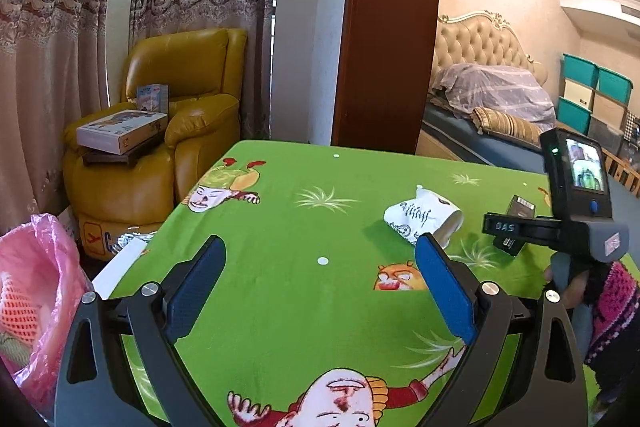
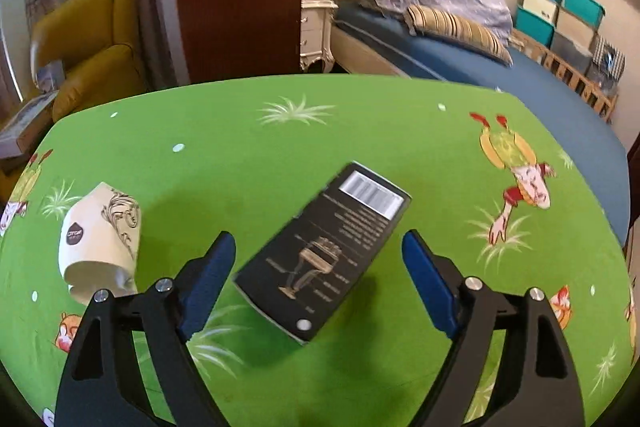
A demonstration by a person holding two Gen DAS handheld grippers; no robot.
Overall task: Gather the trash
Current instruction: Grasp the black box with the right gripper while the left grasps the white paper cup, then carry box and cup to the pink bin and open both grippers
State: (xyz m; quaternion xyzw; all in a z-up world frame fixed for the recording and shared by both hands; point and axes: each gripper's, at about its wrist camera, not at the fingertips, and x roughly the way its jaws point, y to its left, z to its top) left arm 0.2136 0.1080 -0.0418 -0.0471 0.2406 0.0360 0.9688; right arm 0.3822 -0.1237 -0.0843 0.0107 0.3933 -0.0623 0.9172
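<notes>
Nearest, the right gripper (image 2: 318, 255) is seen with its jaws spread wide, and nothing is pressed by its blue pads (image 2: 210, 281). A black box (image 2: 324, 253) lies flat on the green cloth (image 2: 360, 131) between the two pads, but it is touched by neither. Its long axis runs diagonally, from the near left to the far right. At its far end a white barcode label is printed, and lines of small text and a drawing of a stemmed glass are seen on its top face; the text cannot be read.

To the left of the box, apart from it, a crushed paper cup (image 2: 100, 239) lies on its side, with its open mouth turned to the camera. A dark round logo is printed on it, not readable.

In the left wrist view, the left gripper (image 1: 320, 287) is also open and holds nothing. The letters "DAS" are read on the right gripper's body. A pink bag (image 1: 44, 287) hangs at the left edge of the table. Farther away, a yellow armchair (image 1: 180, 115) with boxes is seen.
</notes>
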